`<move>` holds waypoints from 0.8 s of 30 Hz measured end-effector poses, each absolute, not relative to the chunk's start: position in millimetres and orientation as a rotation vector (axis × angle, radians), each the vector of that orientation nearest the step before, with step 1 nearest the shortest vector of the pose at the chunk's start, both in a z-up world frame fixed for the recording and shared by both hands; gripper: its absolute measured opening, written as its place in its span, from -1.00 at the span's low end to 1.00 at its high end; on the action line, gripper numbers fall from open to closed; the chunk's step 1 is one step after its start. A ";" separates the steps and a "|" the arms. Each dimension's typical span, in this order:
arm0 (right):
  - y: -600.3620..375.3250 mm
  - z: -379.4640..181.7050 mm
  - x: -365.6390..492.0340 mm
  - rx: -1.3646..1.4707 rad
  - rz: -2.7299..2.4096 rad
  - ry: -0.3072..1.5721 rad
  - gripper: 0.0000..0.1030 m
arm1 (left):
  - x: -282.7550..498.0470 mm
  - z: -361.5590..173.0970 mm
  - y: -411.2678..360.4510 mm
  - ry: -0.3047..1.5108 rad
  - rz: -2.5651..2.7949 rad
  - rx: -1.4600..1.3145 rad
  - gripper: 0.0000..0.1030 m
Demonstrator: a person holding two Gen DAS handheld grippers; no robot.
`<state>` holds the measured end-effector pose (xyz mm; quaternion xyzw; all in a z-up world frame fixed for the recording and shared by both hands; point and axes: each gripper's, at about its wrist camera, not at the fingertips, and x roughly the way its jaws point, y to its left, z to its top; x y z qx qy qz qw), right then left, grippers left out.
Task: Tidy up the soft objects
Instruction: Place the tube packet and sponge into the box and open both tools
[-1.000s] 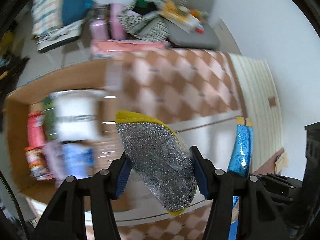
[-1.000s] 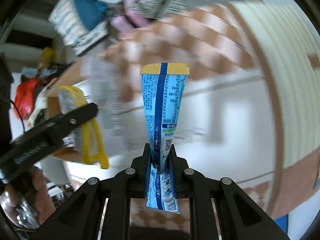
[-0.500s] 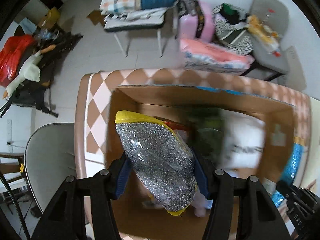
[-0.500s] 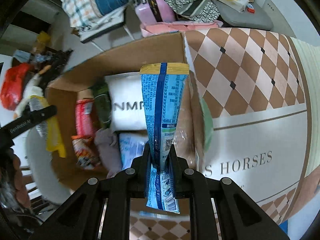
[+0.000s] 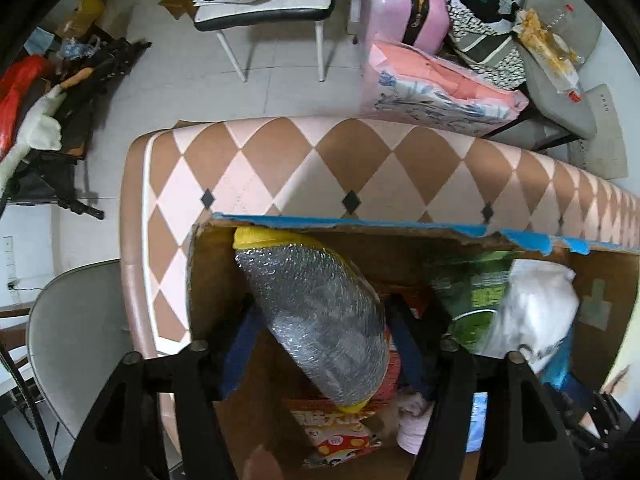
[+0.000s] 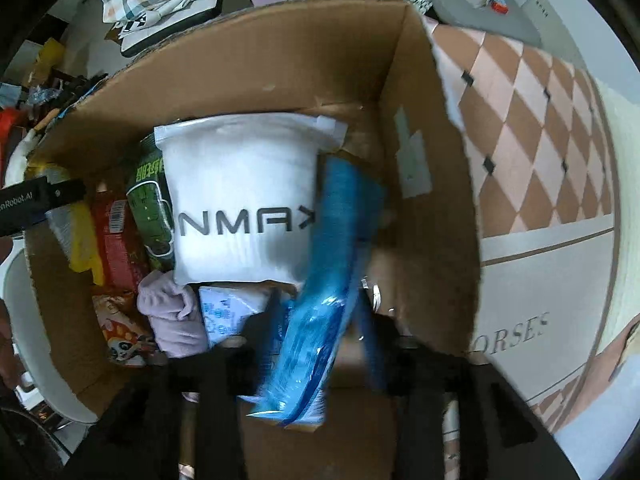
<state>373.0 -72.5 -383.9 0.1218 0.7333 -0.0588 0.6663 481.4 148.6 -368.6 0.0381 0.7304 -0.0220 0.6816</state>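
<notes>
My left gripper (image 5: 320, 320) is inside the cardboard box (image 5: 208, 272) at its left end. Its fingers stand apart on both sides of the silver scrubber pack with yellow edges (image 5: 316, 316); the grip looks loose. That pack also shows at the box's left in the right wrist view (image 6: 76, 236). My right gripper (image 6: 320, 312) is over the box (image 6: 436, 240) with its fingers spread. The blue packet (image 6: 324, 288) is blurred between them and tilts against the white pouch (image 6: 240, 200).
The box holds a green packet (image 6: 150, 208), a red packet (image 6: 116, 240), a lilac cloth (image 6: 172, 312) and a snack bag (image 5: 340, 428). The box stands on a diamond-patterned table (image 5: 280, 168). A chair (image 5: 72, 340) is at the left, and a pink suitcase (image 5: 404, 8) behind.
Both grippers have moved from above the table down into the box. The right gripper's fingers have spread and the blue packet has tipped over. The left fingers have widened around the scrubber pack.
</notes>
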 end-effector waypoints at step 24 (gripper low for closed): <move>-48.8 -339.9 333.1 0.191 -0.074 1.513 1.00 | 383.4 -320.3 135.0 1.429 -0.066 0.009 0.89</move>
